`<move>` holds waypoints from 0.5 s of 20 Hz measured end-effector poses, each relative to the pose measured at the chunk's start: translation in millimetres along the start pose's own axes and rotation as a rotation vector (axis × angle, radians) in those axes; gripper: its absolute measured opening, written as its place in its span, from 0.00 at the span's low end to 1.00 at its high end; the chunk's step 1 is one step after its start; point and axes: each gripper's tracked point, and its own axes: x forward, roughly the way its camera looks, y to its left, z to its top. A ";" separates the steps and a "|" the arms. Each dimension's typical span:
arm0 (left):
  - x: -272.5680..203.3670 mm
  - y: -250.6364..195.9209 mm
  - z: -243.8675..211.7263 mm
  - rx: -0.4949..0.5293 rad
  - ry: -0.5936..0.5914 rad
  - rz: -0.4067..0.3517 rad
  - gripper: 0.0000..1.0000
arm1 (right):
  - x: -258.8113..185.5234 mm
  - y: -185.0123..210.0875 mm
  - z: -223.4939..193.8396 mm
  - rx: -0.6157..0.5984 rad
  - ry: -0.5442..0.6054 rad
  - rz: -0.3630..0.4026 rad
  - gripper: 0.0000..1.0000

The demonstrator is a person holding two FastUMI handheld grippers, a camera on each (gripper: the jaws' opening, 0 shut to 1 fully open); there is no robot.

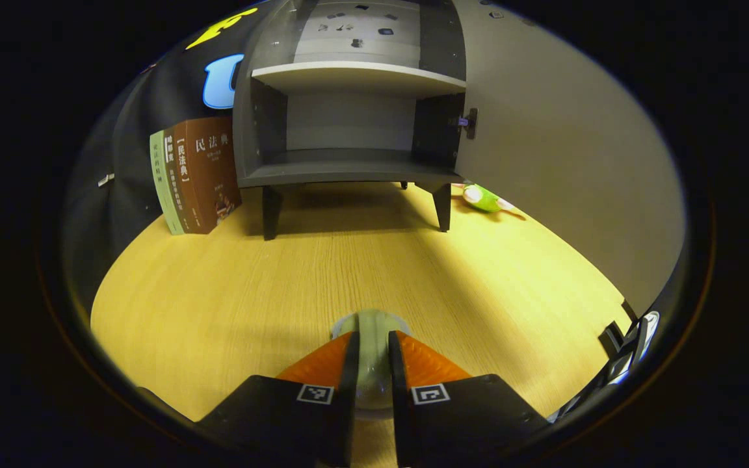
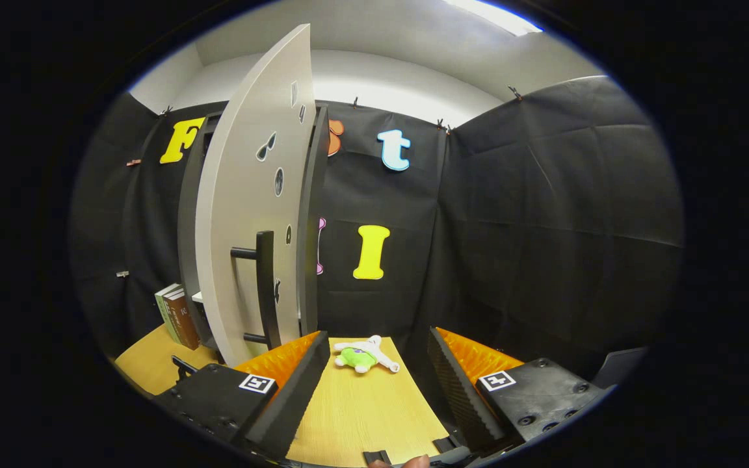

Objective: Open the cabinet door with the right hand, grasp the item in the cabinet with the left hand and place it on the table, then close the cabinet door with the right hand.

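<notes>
Books (image 1: 196, 174) and plush toy (image 2: 363, 355) flank the open cabinet (image 1: 348, 123).

the table (image 1: 231, 286) has a pale wood-grain top, smooth with a soft sheen. the cabinet (image 1: 348, 169) looks like matt grey laminate board, and its open door (image 2: 251, 214) is a flat, matt off-white panel carrying a dark bar handle (image 2: 264, 289), possibly painted metal. the books (image 1: 196, 175) have slightly glossy paper covers. the item (image 1: 372, 354) pinched in the left gripper (image 1: 372, 364) seems translucent, smooth plastic or glass. the ribbed pads (image 2: 472, 357) look rubbery. the small toy (image 2: 361, 356) is soft plush cloth.
</notes>
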 end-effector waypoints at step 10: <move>-48.5 15.8 54.9 0.036 -0.095 0.017 0.96 | 7.1 5.2 7.4 0.021 -0.019 -0.009 0.98</move>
